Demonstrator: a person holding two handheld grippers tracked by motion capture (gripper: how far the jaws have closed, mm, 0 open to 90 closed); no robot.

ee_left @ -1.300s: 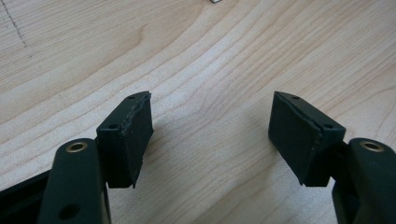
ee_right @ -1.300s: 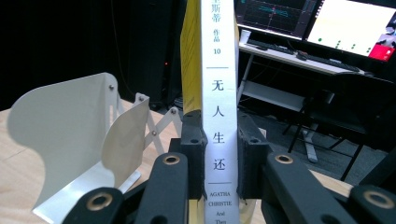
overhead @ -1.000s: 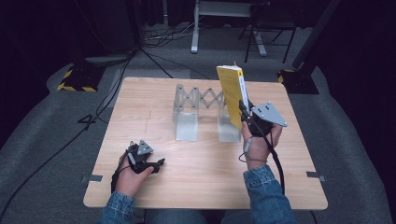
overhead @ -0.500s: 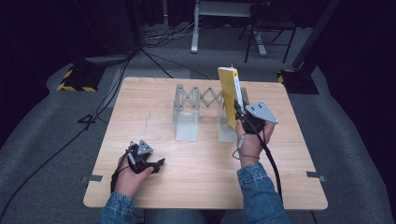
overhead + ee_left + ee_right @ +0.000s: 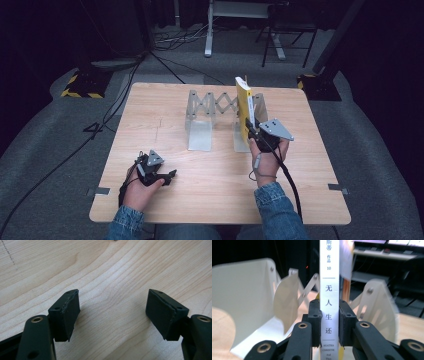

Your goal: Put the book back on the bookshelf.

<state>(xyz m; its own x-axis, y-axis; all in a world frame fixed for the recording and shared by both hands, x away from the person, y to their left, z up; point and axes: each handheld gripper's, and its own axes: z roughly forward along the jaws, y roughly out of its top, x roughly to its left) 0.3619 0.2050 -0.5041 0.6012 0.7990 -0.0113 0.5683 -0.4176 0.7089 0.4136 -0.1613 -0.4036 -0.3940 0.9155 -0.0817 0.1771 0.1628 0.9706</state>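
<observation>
A yellow paperback (image 5: 243, 104) is pinched by the spine in the right gripper (image 5: 251, 127) at the expanding book rack (image 5: 210, 117) — seemingly not yet released; the left gripper (image 5: 112, 312) rests on the tabletop (image 5: 210, 185), jaws spread.

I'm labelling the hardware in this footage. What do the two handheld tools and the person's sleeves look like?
Both are black. The left tool and the right tool each carry a grey three-cornered plate on top, and a black cable trails from each. Their two jaws end in flat black pads, on arms with brass-coloured rivets. The sleeves are blue denim.

Yellow book (image 5: 243, 107) with white spine, upright, at the right end plate of a white expanding rack (image 5: 200, 122)
</observation>
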